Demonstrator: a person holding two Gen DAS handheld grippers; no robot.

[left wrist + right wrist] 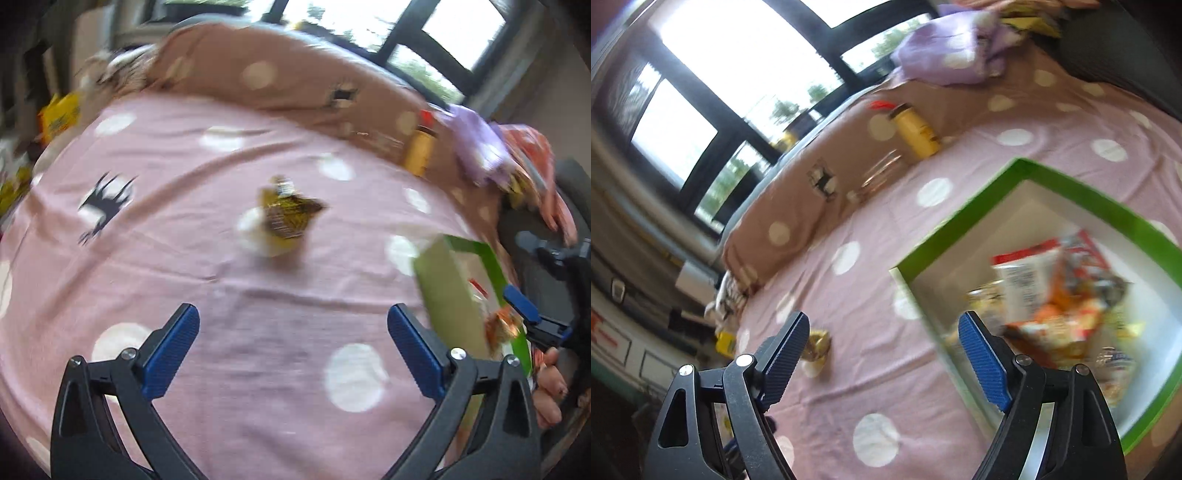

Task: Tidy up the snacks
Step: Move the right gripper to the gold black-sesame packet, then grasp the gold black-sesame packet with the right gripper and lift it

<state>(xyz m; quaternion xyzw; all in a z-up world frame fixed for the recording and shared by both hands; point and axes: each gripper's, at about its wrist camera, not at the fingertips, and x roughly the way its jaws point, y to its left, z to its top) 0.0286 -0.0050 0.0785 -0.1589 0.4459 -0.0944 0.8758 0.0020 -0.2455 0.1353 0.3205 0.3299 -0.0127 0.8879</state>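
Your left hand-held gripper [293, 350] has its two blue-padded fingers spread wide apart with nothing between them, hovering over the bedspread [221, 314]. Your right hand-held gripper [882, 358] is also spread wide and empty; in its own camera view its right finger overlaps the near-left wall of the box.

One loose snack packet [290, 216] lies alone on the bedspread straight ahead of the left hand-held gripper, well apart from its fingers. It is gold and dark brown and crumpled. It is too blurred to judge its long axis with confidence; one corner points to the right. In the right wrist view the same packet [818, 345] shows just behind the left finger.

One green-rimmed box [964, 218] with white inner walls sits open-topped on the bedspread, to the right of the packet. Inside is a pile of snack bags [1056, 314] in orange, red, white and yellow; they are too blurred to count.

The surface is a bed covered in pink cloth with white polka dots. Along its far side runs a brown dotted cushion [258, 74]. One yellow bottle [916, 131] lies against it, and a lilac cloth [953, 59] is bunched nearby. More yellow packets [59, 114] lie at the left edge of the bed. Behind are large windows [738, 55] with dark frames and bright daylight.
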